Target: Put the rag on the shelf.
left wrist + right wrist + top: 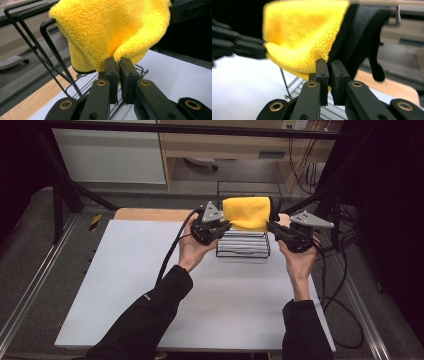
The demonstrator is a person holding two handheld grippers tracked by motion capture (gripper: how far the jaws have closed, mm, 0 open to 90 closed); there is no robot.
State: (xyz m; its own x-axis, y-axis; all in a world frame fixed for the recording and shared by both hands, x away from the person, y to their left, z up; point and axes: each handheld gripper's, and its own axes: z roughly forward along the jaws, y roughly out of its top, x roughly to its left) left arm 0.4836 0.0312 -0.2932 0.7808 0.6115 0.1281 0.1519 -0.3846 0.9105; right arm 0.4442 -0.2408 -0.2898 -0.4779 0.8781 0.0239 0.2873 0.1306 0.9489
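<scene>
Left tool [117, 61] pinches yellow towel [110, 27]; right tool [329, 63] pinches too.

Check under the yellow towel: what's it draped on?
The yellow towel hangs over a black wire rack; bare rails show below it. A black cloth hangs beside it. The rack's top bar is covered.

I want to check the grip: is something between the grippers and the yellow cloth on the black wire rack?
Nothing visible is. The left gripper and the right gripper each pinch a lower corner of the yellow cloth, which hangs over the wire rack.
</scene>
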